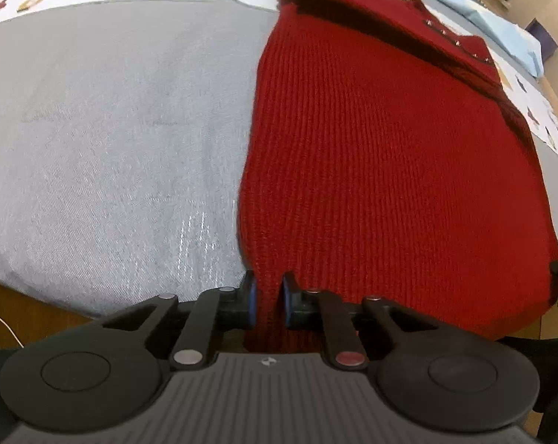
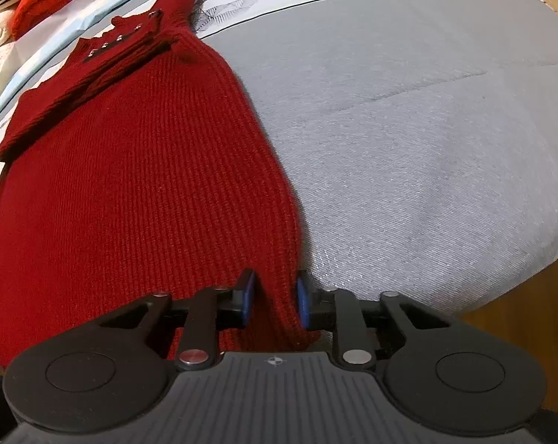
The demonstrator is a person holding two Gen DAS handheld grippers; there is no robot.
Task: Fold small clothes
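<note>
With the left gripper (image 1: 267,301) and right gripper (image 2: 273,301) each pinching a near hem corner of the red knit sweater (image 1: 390,170), lifting both evenly would have kept the fold square.

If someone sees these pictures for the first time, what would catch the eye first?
The red knitted sweater lies flat on the grey cloth and fills much of both views. At its near hem, the left gripper and the right gripper each pinch a corner. Small metal studs mark its far end.
</note>
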